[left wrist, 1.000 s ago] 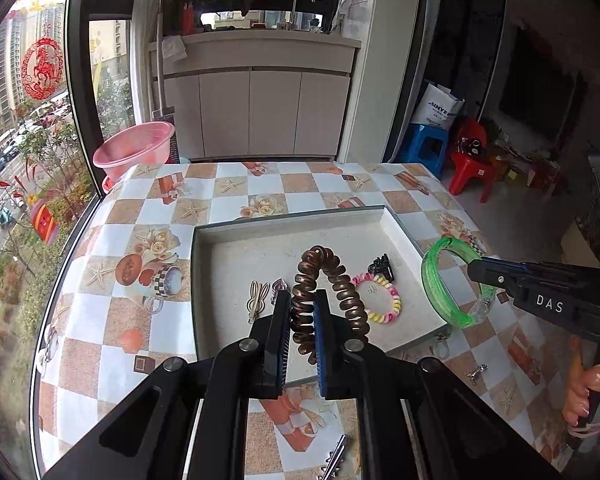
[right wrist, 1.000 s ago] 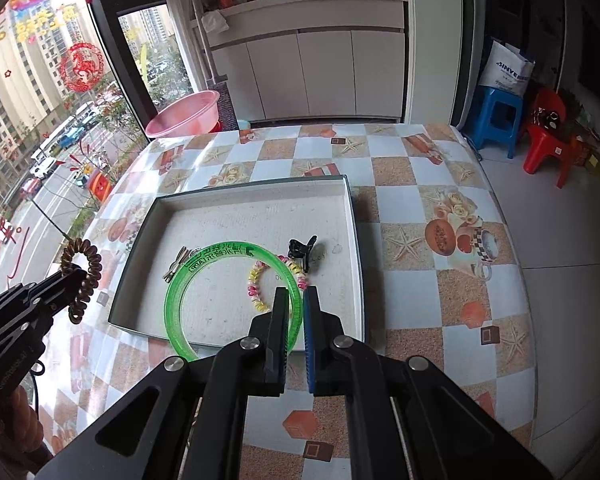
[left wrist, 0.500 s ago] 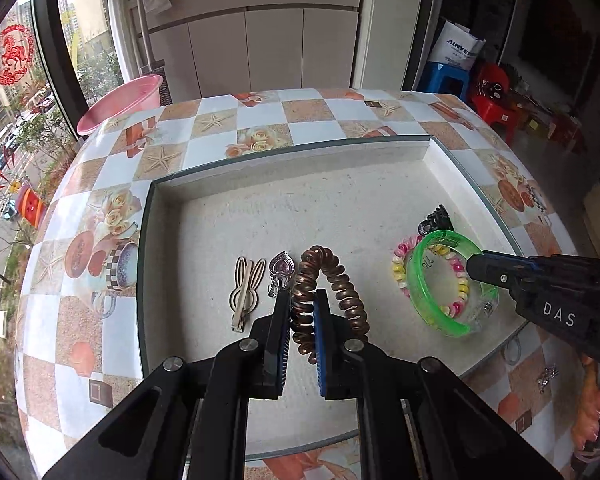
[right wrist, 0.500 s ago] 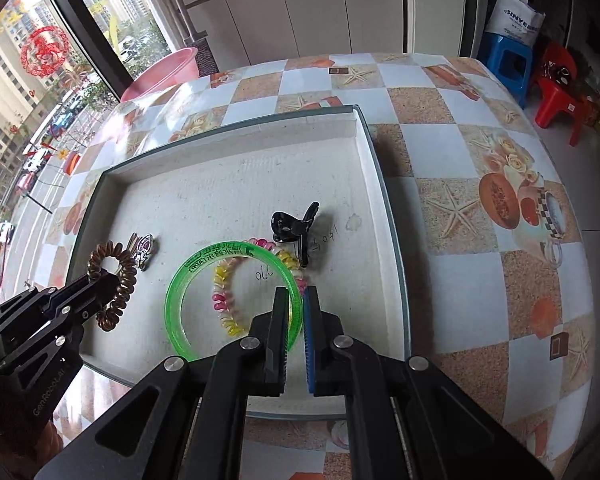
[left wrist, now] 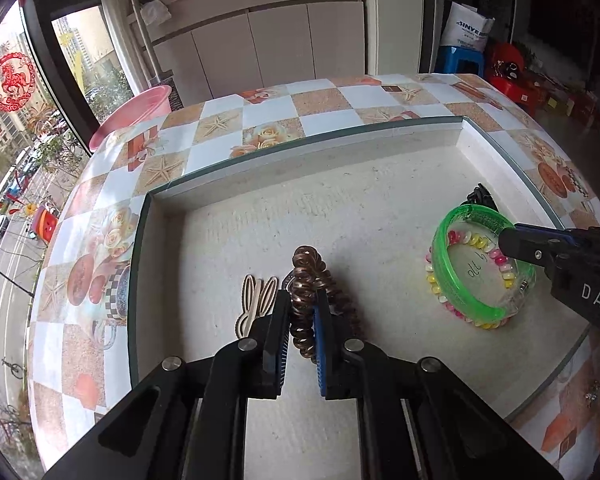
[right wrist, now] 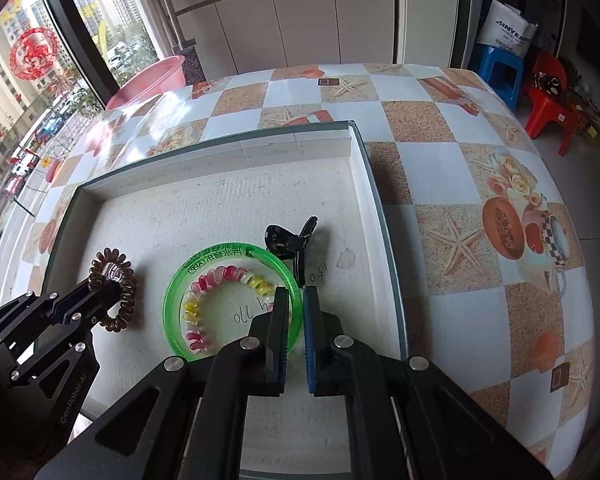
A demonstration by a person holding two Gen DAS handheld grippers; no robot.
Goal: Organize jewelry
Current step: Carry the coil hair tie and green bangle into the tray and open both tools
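Left wrist view: the left gripper [left wrist: 302, 308] is clamping a brown spiral hair tie [left wrist: 309, 276] at lower centre. At right, the right gripper [right wrist: 296, 304] is pinching a green bangle [right wrist: 204, 268] inside the tray [left wrist: 308, 152].

- The left gripper [left wrist: 302, 312] pointed steeply down over the shallow tray [left wrist: 308, 152], its jaws clamped on a brown spiral hair tie [left wrist: 306, 268].
- The right gripper [right wrist: 296, 308] angled down nearer the tray's right wall, pinching a green bangle [right wrist: 188, 276].
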